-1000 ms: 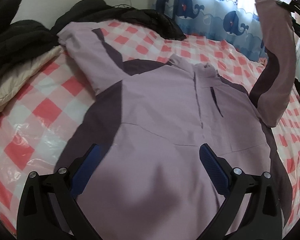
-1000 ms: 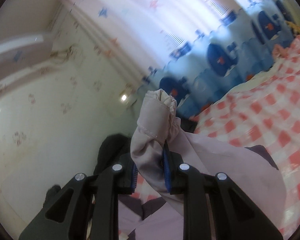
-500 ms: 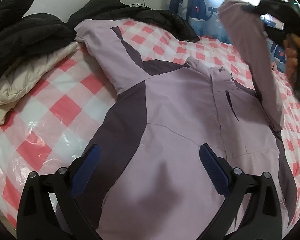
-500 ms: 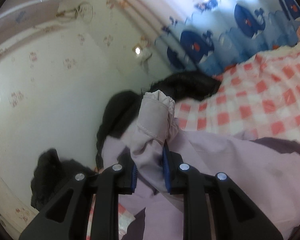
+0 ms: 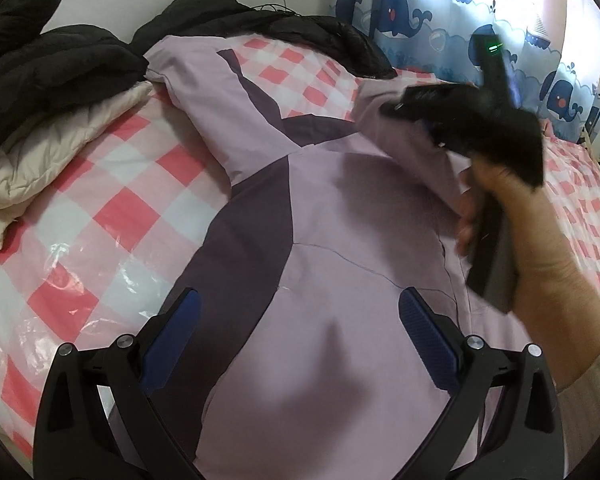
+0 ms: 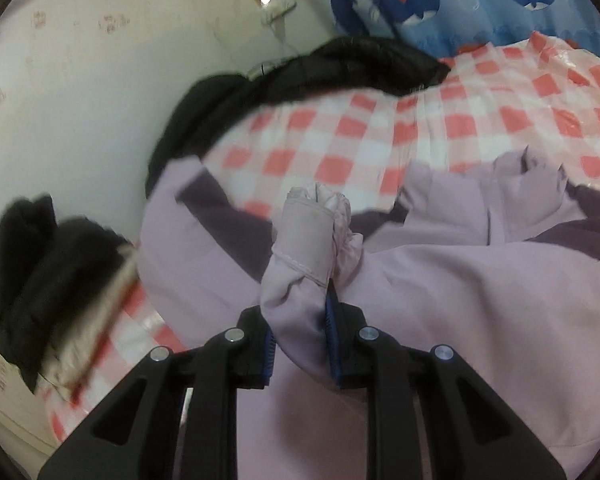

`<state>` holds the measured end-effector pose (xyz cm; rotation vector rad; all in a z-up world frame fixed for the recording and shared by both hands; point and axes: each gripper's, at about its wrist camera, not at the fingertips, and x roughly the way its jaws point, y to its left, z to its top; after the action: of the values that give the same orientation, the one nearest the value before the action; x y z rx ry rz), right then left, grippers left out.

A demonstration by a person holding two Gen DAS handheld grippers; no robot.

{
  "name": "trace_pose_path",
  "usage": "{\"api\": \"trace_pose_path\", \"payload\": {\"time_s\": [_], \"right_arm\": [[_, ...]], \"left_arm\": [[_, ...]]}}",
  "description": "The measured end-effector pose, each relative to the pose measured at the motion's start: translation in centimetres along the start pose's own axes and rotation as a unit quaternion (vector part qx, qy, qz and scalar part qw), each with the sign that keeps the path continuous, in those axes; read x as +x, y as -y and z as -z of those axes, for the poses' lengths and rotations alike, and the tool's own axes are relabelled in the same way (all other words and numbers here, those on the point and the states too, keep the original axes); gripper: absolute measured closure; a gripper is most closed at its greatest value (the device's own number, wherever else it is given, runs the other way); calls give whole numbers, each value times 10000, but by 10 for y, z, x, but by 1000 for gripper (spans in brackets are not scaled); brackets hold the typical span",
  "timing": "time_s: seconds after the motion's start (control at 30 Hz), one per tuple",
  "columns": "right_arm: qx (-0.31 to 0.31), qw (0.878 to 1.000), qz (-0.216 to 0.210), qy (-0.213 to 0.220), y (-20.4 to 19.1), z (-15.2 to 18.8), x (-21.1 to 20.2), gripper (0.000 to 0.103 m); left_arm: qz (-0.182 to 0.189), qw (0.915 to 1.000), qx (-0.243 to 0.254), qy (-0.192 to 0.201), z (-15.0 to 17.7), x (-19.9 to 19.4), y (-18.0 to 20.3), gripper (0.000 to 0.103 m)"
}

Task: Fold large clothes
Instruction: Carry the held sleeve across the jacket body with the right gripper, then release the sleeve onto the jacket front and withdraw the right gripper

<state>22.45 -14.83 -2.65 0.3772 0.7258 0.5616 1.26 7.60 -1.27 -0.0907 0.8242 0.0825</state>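
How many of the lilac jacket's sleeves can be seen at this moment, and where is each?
2. One sleeve lies spread out on the checked bed cover toward the black coats; the other sleeve is clamped at its cuff in the right gripper, over the jacket's chest.

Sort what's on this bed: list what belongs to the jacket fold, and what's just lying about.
Part of the job:
- lilac jacket
- its sleeve cuff, clamped in the right gripper
- left gripper, open over the jacket

Lying about:
- black coats
- cream padded garment
- checked bedcover
- whale curtain
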Motion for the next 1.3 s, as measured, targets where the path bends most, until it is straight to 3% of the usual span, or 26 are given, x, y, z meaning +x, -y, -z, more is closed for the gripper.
{"api": "trace_pose_path", "payload": {"time_s": [0.27,0.7,0.8,0.9,1.03,1.17,1.23,1.3], "right_arm": [[-265,9990,116,-347,-2,23,30,81],[-458,9973,153,-555,-4,42,46,78],[-583,9962,181,-625,-8,47,50,72],[-639,9947,30,-809,-11,53,57,46],[-1124,9881,199,-1028,-32,63,64,35],[-1042,9932,-262,-451,-37,54,20,35],[-856,9962,-146,35,-20,41,-13,25],[-534,9976,264,355,10,25,-38,20]], "left_arm": [[81,10000,-19,-51,1,7,3,8],[130,9999,41,-67,3,9,11,8],[132,9999,53,-74,2,10,12,8],[160,9998,37,-101,2,12,12,8],[179,9998,20,-110,1,12,11,8],[141,9996,-211,-95,-2,12,-2,8],[123,9993,-343,-101,-4,13,-10,8],[102,9987,-496,-113,-5,15,-17,8]]}}
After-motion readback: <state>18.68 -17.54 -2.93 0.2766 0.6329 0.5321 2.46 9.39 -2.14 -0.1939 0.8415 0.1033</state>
